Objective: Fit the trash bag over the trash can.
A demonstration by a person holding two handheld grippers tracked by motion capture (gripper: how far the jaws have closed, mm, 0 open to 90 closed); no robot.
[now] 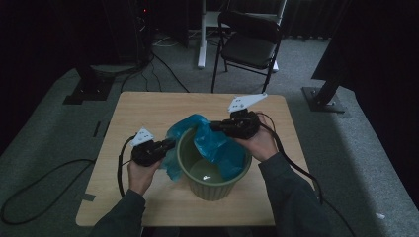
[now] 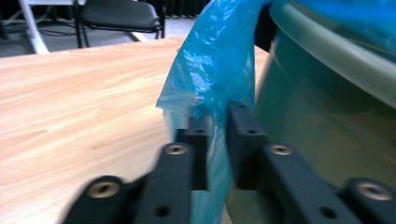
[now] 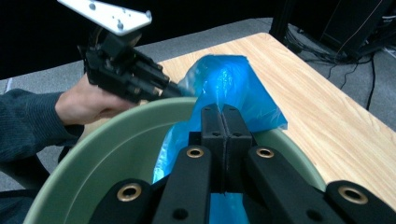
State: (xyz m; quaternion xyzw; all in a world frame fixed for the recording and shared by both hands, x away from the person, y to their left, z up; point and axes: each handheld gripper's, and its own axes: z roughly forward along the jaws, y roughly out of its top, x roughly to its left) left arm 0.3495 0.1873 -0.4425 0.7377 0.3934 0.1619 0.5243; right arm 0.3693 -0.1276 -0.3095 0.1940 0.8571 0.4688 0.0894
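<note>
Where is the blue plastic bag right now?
In the high view the blue plastic bag drapes over the far-left rim of the green bin at table centre, pinched between the left gripper and right gripper.

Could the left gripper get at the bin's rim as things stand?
Probably yes: the left gripper sits beside the green bin, its rim close by. But its jaws pinch the blue bag, so it would need to let go first.

Pot point(image 1: 213, 180) mid-table point(image 1: 148, 106), bag point(image 1: 217, 145) draped over its rim — chair point(image 1: 249, 42) behind

One bag point(image 1: 210, 140), one pot point(image 1: 213, 185), one chair point(image 1: 249, 42).
</note>
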